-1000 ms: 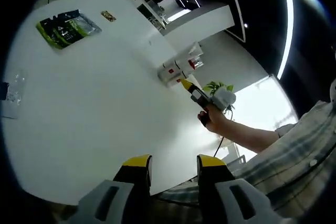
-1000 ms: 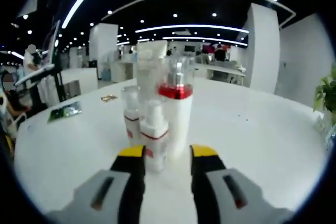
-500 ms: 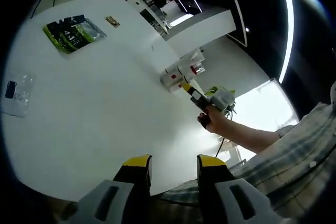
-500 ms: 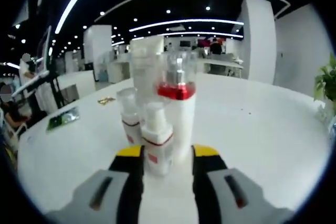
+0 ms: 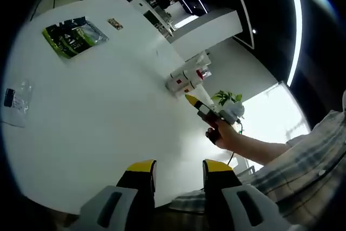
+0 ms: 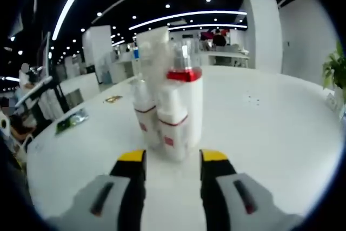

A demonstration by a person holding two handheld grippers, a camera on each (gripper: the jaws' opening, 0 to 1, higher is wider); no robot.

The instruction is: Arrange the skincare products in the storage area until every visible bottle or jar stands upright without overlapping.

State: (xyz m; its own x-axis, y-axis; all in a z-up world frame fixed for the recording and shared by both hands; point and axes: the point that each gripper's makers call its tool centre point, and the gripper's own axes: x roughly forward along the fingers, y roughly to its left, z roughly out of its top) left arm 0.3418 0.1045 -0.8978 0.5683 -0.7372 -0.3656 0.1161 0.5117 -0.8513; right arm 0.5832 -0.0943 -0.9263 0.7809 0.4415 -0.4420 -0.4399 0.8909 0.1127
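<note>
Several white skincare bottles [image 6: 174, 106] stand upright in a tight cluster on the white table [image 6: 270, 133]. A tall bottle with a red band and clear cap [image 6: 187, 96] is at the right, a small spray bottle [image 6: 171, 131] is in front, another small one [image 6: 144, 113] is at the left, and a pale tube [image 6: 152, 44] is behind. My right gripper [image 6: 172, 158] is open, just short of the small spray bottle, touching nothing. In the left gripper view the same cluster [image 5: 186, 77] is far off, with the right gripper [image 5: 191, 100] beside it. My left gripper [image 5: 178, 169] is open and empty over the near table edge.
A green packet [image 5: 72, 33] and a small brown item [image 5: 114, 24] lie at the far side of the table, and a clear plastic bag [image 5: 13, 101] lies at the left. A potted plant [image 5: 227, 98] stands behind a person's hand [image 5: 219, 132]. The table [image 5: 108, 112] is wide and bare around the bottles.
My right gripper has drawn back, so the small spray bottle that stood between its jaw tips is now beyond them. The left gripper has barely moved.
</note>
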